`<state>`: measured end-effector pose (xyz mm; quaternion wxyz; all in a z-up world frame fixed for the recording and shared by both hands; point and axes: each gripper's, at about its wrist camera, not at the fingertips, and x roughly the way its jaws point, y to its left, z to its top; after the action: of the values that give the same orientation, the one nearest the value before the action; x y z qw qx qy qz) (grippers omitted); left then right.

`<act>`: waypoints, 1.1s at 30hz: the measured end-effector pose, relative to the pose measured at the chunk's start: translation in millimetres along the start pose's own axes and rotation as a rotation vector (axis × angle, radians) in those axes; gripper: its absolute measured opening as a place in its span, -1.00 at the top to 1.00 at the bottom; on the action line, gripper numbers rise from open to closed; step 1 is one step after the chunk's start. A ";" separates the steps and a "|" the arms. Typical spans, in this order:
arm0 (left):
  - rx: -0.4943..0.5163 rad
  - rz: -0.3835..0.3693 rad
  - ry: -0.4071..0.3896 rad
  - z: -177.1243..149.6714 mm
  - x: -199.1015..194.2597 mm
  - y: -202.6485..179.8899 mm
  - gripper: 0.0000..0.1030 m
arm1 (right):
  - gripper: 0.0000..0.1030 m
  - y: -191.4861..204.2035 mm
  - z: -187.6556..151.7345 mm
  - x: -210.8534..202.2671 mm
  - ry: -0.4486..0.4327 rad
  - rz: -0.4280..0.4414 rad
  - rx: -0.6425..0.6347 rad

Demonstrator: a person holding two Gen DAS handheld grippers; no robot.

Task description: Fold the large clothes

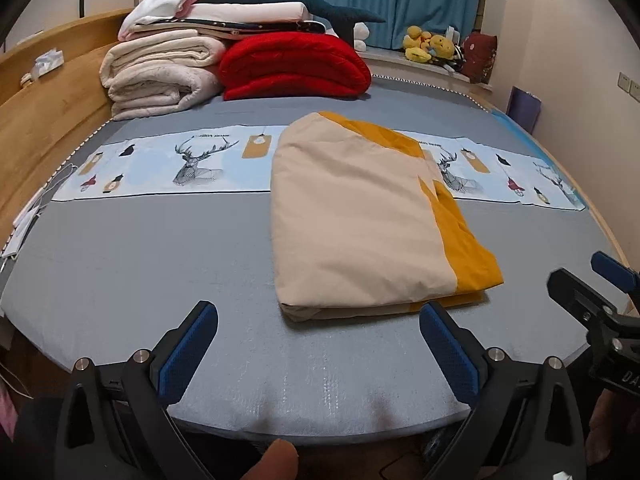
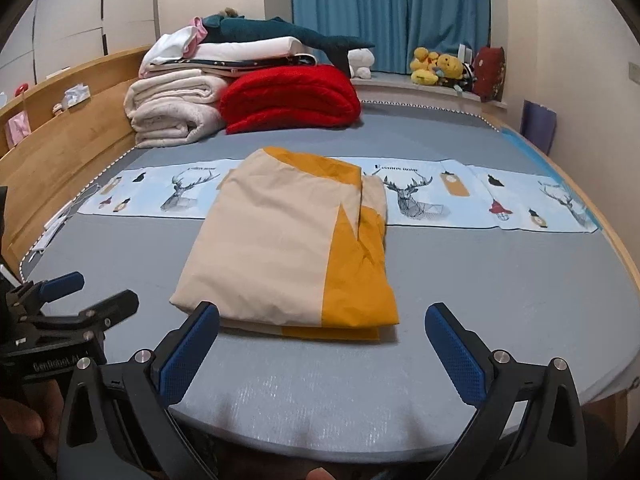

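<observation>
Folded beige-and-yellow cloth lies on the bed, ahead of both tools.
Left wrist view: the left tool is spread wide, nothing between its pads, the cloth just beyond its right finger; the right tool sits off to the right. Right wrist view: the right tool gapes empty, the cloth just ahead, on the grey bed.

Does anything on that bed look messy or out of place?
Hardly. The folded beige and yellow garment lies slightly crooked across the printed deer strip, with one wrinkled flap at its right side. Both claws are open, holding nothing.
</observation>
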<state>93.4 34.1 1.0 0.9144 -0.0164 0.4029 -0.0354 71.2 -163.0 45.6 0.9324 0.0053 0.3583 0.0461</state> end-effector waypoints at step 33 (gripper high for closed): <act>-0.008 -0.017 0.017 -4.0 7.1 -5.1 -0.98 | -0.98 14.9 -0.3 24.7 0.030 -0.004 -0.048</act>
<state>95.1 28.5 -6.6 0.9107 -0.0233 0.4104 -0.0414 88.0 -146.0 29.5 0.9270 -0.0186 0.3709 0.0528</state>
